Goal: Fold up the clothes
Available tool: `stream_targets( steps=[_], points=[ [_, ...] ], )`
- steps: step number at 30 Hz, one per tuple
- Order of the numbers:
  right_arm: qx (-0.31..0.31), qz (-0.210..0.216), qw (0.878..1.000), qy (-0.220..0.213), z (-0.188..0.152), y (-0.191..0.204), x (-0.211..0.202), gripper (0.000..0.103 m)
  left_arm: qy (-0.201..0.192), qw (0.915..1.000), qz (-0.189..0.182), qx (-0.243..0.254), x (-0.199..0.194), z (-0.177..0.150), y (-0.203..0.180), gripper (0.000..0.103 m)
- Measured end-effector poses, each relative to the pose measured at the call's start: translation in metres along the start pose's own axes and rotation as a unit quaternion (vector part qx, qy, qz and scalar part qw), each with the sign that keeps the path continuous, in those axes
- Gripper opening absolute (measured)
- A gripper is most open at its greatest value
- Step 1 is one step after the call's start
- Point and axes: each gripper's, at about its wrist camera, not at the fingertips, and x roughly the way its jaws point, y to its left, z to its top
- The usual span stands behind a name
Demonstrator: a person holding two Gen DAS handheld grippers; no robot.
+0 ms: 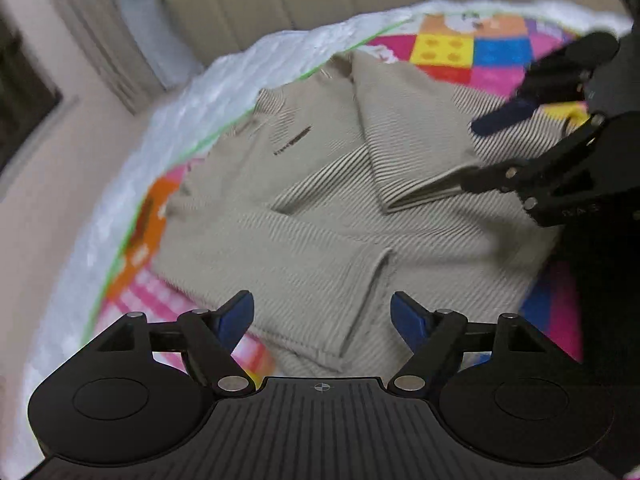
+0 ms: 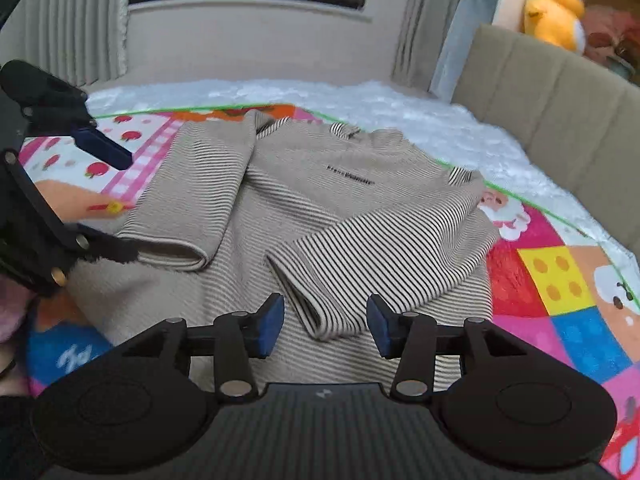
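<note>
Right wrist view: both grippers' jaws spread, empty, above striped sweater (image 2: 320,208).

The sweater (image 2: 320,208) lies flat on the play mat (image 2: 560,280), and the mat lies on the bed cover (image 2: 400,108). Both sleeves are folded in over the body of the sweater: the left sleeve (image 2: 200,192) before my left gripper (image 1: 322,316), the right sleeve (image 2: 380,256) before my right gripper (image 2: 326,324). Behind the bed at the right stands the headboard (image 2: 540,92), with a plush toy (image 2: 554,16) behind it.
</note>
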Motion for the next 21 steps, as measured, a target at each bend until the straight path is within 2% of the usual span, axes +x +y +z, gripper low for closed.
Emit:
stream_targets(
  steps=[2,3,5,6,9,12,14,15,16,17,19,21],
  points=[
    [-0.005,-0.008,1.000,-0.005,-0.006,0.006,0.002,0.046,0.009,0.9996,0.024,0.015,0.017,0.000,0.000,0.075],
    [-0.016,-0.012,1.000,-0.013,-0.007,0.010,-0.001,0.046,0.017,0.9996,0.020,0.009,0.023,0.001,0.002,0.072],
    [-0.034,-0.006,0.999,-0.015,-0.005,0.012,-0.003,0.047,0.031,0.9995,0.009,-0.006,0.035,0.003,0.008,0.049],
    [-0.043,-0.004,0.999,-0.008,-0.002,0.014,-0.001,0.048,0.031,0.9991,0.006,-0.027,0.036,0.003,0.015,0.045],
    [-0.082,-0.010,0.996,0.017,0.004,0.019,0.014,0.048,0.030,0.9953,-0.003,-0.092,0.039,0.003,0.036,0.043],
    [-0.106,0.004,0.993,0.060,0.011,0.023,0.035,0.048,0.003,0.9831,-0.030,-0.181,0.029,0.003,0.067,0.049],
    [-0.126,0.007,0.990,0.069,0.017,0.024,0.042,0.047,-0.025,0.9690,-0.075,-0.234,0.022,0.004,0.088,0.068],
    [-0.137,0.006,0.988,0.071,0.020,0.023,0.044,0.042,-0.040,0.9624,-0.093,-0.252,0.019,0.006,0.095,0.073],
    [-0.147,0.005,0.986,0.072,0.023,0.023,0.046,0.017,-0.057,0.9588,-0.096,-0.261,0.019,0.010,0.101,0.081],
    [-0.157,0.004,0.985,0.073,0.027,0.022,0.048,0.010,-0.074,0.9552,-0.096,-0.270,0.018,0.013,0.107,0.085],
    [-0.125,-0.014,0.991,0.053,0.041,-0.004,0.046,0.009,-0.107,0.9470,-0.097,-0.287,0.016,0.020,0.119,0.090],
    [-0.055,-0.045,0.997,0.034,0.061,-0.050,0.039,0.009,-0.132,0.9339,-0.086,-0.321,0.023,0.022,0.138,0.095]
  ],
)
